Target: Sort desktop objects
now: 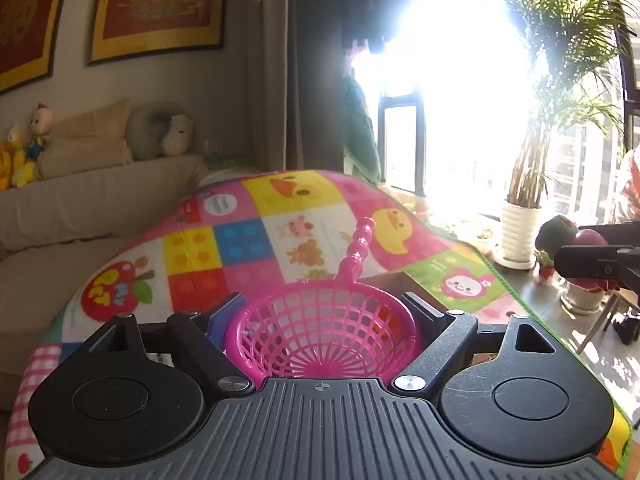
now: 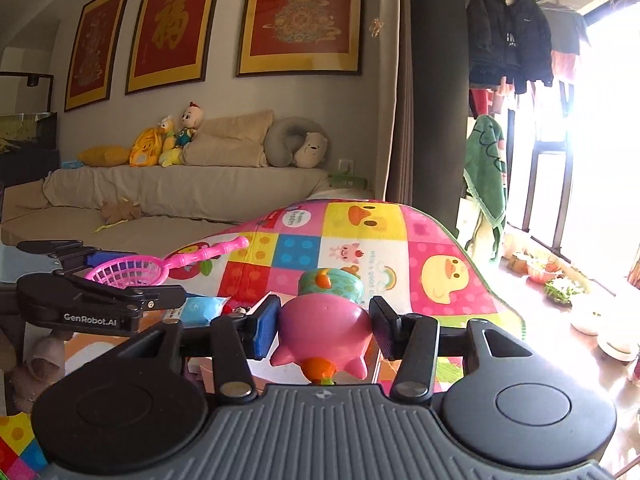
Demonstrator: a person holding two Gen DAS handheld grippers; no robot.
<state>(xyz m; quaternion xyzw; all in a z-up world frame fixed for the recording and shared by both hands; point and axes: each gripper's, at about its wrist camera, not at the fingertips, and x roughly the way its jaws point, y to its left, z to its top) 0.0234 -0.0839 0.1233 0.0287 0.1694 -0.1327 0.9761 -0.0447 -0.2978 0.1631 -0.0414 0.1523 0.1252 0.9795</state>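
Grippers both loaded: my left gripper (image 1: 326, 322) pinches the pink strainer (image 1: 324, 332) by its bowl, handle pointing far; my right gripper (image 2: 324, 326) clamps the pink toy (image 2: 324, 328), both lifted over the patterned mat (image 2: 400, 240).

Readable text, not much of it

"GenRobot.AI" is printed in white on the left gripper (image 2: 100, 292); the colourful play mat (image 1: 280, 216) behind it shows big "PET" letters on its apple.

My left tool (image 1: 326, 320) grips a pink plastic mesh scoop (image 1: 320, 332); my right tool (image 2: 326, 324) a glossy smooth toy (image 2: 324, 326). The tabletop's mat (image 2: 400, 248) looks matt.
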